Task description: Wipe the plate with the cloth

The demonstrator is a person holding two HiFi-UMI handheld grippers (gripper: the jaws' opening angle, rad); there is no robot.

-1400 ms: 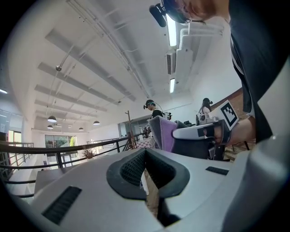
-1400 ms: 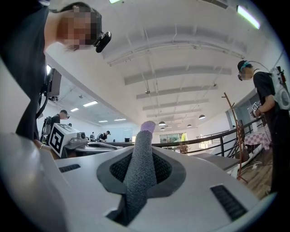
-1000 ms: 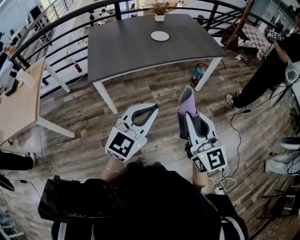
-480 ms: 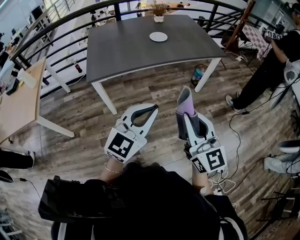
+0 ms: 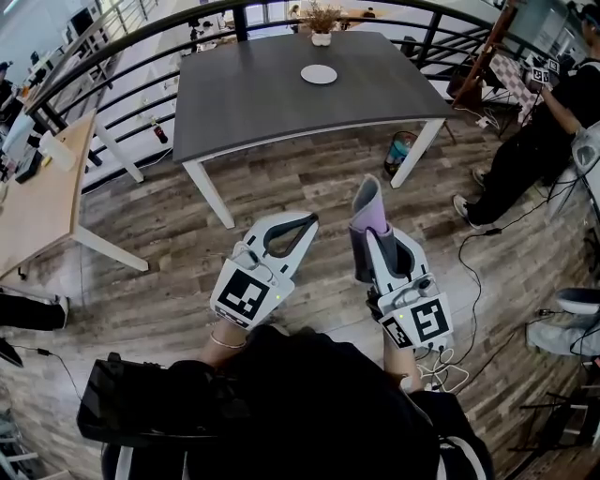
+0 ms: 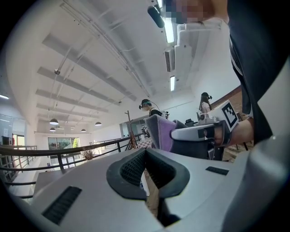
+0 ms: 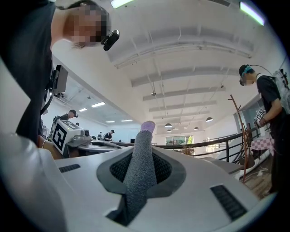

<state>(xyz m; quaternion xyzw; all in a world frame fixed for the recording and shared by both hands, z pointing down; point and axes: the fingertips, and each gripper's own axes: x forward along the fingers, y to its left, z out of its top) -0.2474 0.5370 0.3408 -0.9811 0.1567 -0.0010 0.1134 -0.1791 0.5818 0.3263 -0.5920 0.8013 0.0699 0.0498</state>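
**Wood-plank floor, railed gallery: bench, plate, cloth, two tools**

Setting: grey-brown plank floor (image 5: 309, 178) bounded by a black curved railing (image 5: 112, 52). A person stands at the right edge (image 5: 548, 127), and cables (image 5: 473, 272) trail across the floor.

1. Bench (image 5: 244, 103): dark grey top on white legs, well ahead of both tools.
2. Plate (image 5: 319, 74): small, white and round. It lies flat on the far half of the bench, near a potted plant (image 5: 321, 21) at the back edge.
3. Cloth (image 5: 367, 211): grey with a lilac face, folded into a strip. It stands up past the jaw tips, well apart from the plate.
4. Right tool (image 7: 140, 168): held over the floor, jaws pinching the cloth.
5. Left tool (image 6: 145, 159): held beside the right one, jaws pressed together with nothing between them.
6. Light wooden side table (image 5: 37, 202): at the left edge.
7. Bin (image 5: 400, 150): on the floor by the bench's right leg.
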